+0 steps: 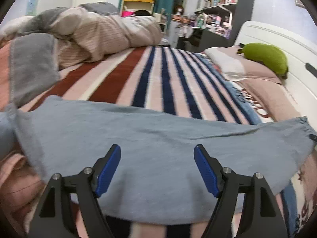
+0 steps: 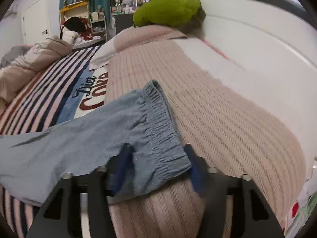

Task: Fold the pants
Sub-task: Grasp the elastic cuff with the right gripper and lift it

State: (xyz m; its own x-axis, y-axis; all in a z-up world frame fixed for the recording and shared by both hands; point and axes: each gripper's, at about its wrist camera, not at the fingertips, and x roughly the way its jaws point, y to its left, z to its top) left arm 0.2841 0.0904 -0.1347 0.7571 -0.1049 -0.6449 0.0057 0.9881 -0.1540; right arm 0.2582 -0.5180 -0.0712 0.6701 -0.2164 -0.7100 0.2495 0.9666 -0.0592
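Left wrist view: the pale blue pants (image 1: pixel 150 138) lie spread in a band across the lower half of the frame, on a striped blanket (image 1: pixel 158 79) covering the bed. The left gripper (image 1: pixel 157 168) hangs over the cloth at lower centre, its jaws wide apart and holding nothing; whether the tips touch the fabric cannot be told.

Right wrist view: the elastic waistband (image 2: pixel 158 130) of the pants runs from frame centre down to the lower middle, draped onto a ribbed pink pillow (image 2: pixel 227 119). The right gripper (image 2: pixel 158 164) straddles the waistband's lower end with its jaws partly open; the blue pads are motion-blurred, so whether they press the cloth cannot be told.

Risks, as judged. If the right jaws catch only the top layer, the waistband would split and the fold come out uneven. The waistband sits on the pillow's slope, so a loose hold could let it slide. With the left jaws unclosed, a pull from the right side would drag the whole garment and bunch it.
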